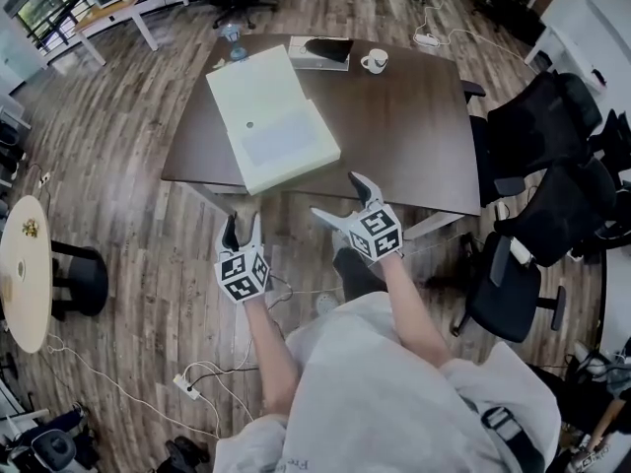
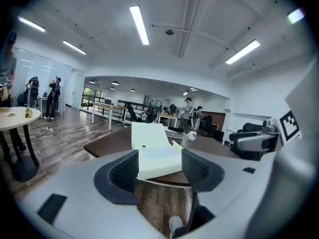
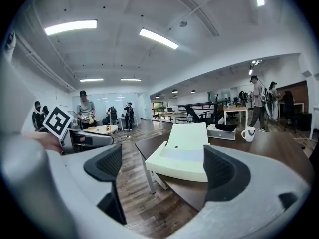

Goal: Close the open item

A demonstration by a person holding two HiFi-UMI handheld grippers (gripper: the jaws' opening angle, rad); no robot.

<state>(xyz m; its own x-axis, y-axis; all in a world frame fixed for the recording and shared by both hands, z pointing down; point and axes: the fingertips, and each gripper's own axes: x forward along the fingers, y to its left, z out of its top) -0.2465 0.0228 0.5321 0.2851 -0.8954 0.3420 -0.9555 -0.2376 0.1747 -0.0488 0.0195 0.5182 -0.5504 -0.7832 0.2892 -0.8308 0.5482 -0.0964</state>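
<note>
A pale cream box [image 1: 286, 146] sits open at the near left corner of the dark brown table [image 1: 414, 136]; its lid [image 1: 258, 82] leans back on the far side. Both gripper views look straight at this box [image 2: 157, 156] [image 3: 184, 156]. My left gripper [image 1: 243, 223] hangs over the floor just short of the table's near edge, below the box. Its jaws stand open with nothing between them. My right gripper [image 1: 335, 195] is beside it, at the table edge to the right of the box. It is wide open and empty.
On the table's far side are a white mug [image 1: 375, 62], a flat white case with a black item on it [image 1: 320, 52] and a bottle [image 1: 234, 42]. Black office chairs [image 1: 542, 166] crowd the right. A round table [image 1: 25, 269] stands at left, and cables [image 1: 197, 377] lie on the floor.
</note>
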